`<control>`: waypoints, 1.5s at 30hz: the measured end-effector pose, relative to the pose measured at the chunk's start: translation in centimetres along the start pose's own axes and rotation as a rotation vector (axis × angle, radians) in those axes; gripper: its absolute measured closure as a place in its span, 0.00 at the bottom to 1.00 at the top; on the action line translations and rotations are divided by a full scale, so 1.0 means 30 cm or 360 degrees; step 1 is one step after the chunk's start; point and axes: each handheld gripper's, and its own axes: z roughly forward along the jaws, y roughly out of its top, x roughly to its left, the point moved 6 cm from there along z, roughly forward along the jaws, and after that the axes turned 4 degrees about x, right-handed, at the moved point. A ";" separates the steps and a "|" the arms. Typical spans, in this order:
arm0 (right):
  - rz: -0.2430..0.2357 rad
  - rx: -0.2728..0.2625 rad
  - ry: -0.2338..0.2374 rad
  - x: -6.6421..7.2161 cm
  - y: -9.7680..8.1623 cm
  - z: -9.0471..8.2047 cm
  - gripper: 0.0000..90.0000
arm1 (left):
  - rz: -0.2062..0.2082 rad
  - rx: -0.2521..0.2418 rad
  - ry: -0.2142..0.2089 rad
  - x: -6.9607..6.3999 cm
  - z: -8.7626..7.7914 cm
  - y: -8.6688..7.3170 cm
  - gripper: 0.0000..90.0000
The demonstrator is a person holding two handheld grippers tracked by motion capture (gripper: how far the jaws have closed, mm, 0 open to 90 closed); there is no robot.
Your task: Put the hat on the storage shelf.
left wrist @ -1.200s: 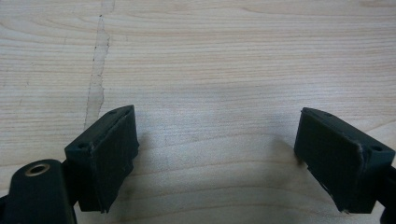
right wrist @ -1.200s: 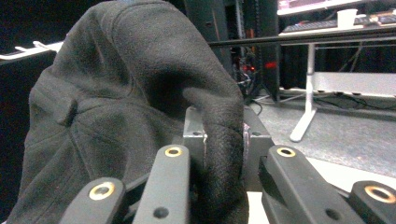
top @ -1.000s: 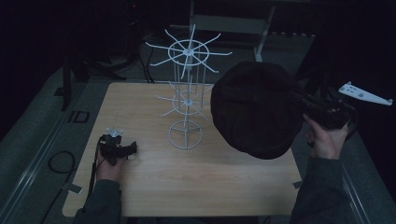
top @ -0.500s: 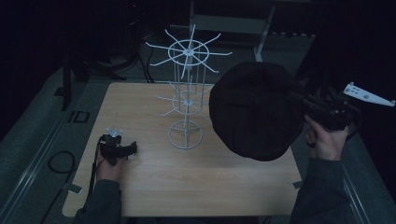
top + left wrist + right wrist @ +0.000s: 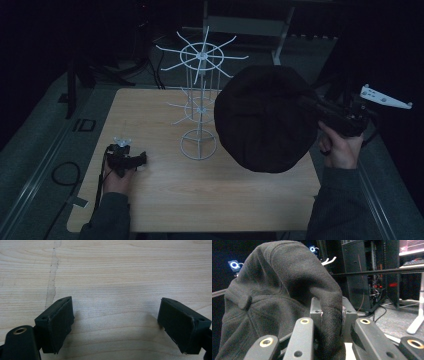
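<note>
A large black fabric hat (image 5: 267, 117) hangs in the air over the table's right side, close beside the white wire rack (image 5: 200, 100). My right gripper (image 5: 312, 107) is shut on its edge; in the right gripper view the hat (image 5: 279, 295) is pinched between the two jaws of the right gripper (image 5: 332, 315). The rack stands upright near the table's middle, with radial arms at two levels. My left gripper (image 5: 137, 160) rests on the wooden table (image 5: 165, 200) at the left. In the left gripper view this gripper (image 5: 116, 322) is open, jaws wide apart over bare wood (image 5: 115, 277).
The table's right edge lies below the hat, with dark floor beyond. Cables (image 5: 62, 172) run along the floor at the left. Equipment racks (image 5: 372, 272) and a metal bar stand behind the hat in the right gripper view.
The hat and my right gripper have shifted slightly left toward the rack. The left gripper has stayed put.
</note>
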 end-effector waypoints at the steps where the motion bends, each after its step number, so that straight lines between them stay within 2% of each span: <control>1: 0.0003 -0.0001 0.0005 0.002 0.001 0.003 0.86 | 0.0000 0.0000 0.0000 0.000 0.000 0.000 0.16; 8: 0.0031 -0.0043 0.0060 0.010 0.022 0.036 0.85 | 0.0000 0.0000 0.0000 0.000 0.000 0.000 0.16; 15: 0.0096 -0.0084 0.0101 0.002 0.030 0.074 0.85 | 0.0001 0.0001 0.0000 0.000 0.000 0.000 0.16; 23: 0.0142 -0.0076 0.0056 -0.019 0.026 0.110 0.85 | 0.0001 0.0003 -0.0002 0.000 -0.001 0.000 0.16; 30: 0.0197 -0.0028 -0.0001 -0.051 -0.011 0.147 0.85 | -0.0001 0.0001 0.0000 0.000 0.000 0.000 0.16; 35: 0.0238 -0.0017 -0.0010 -0.066 -0.033 0.165 0.85 | 0.0000 0.0003 0.0000 0.000 0.000 0.000 0.16; 45: 0.0251 0.0025 -0.0031 -0.085 -0.068 0.188 0.84 | -0.0002 0.0002 -0.0001 0.000 0.000 0.000 0.16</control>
